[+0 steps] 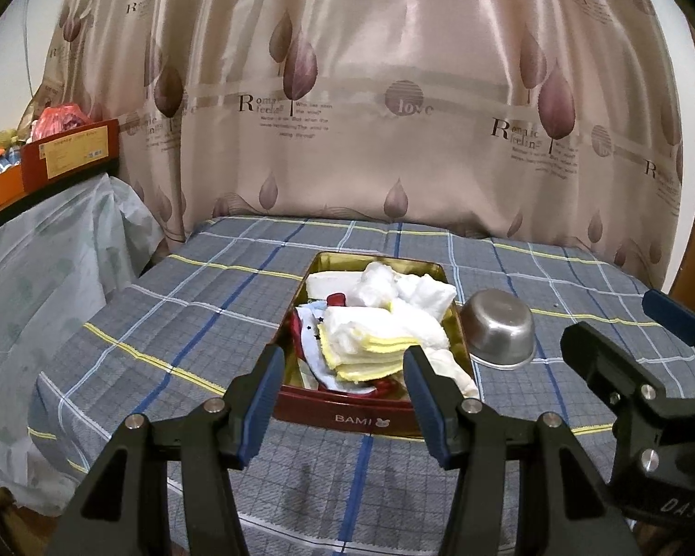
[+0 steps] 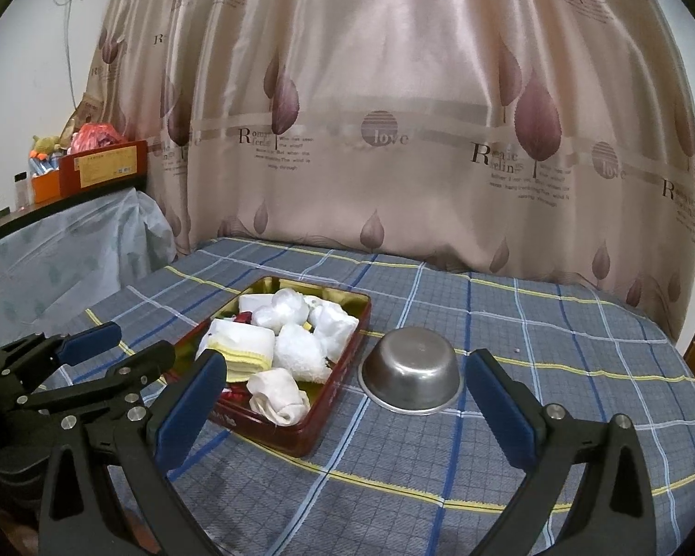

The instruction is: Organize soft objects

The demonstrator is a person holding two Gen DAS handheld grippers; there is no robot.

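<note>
A red tin box [image 1: 343,414] [image 2: 333,389] with a gold inside sits on the checked tablecloth and holds several soft cloths: white rolled towels [image 1: 394,289] [image 2: 296,354], a folded white-and-yellow cloth [image 1: 366,347] [image 2: 241,347] and a patterned red-and-blue cloth [image 1: 308,329]. An upturned steel bowl [image 1: 502,333] [image 2: 412,370] stands right beside the box. My left gripper [image 1: 343,398] hangs open just in front of the box, nothing between its fingers. My right gripper [image 2: 347,410] is open too, near the box's corner and the bowl, holding nothing.
The table [image 1: 162,324] [image 2: 556,394] is covered by a grey checked cloth. A beige curtain [image 1: 370,116] hangs behind it. At the left a plastic-covered shelf [image 1: 46,278] carries a red box [image 1: 69,150] and small items.
</note>
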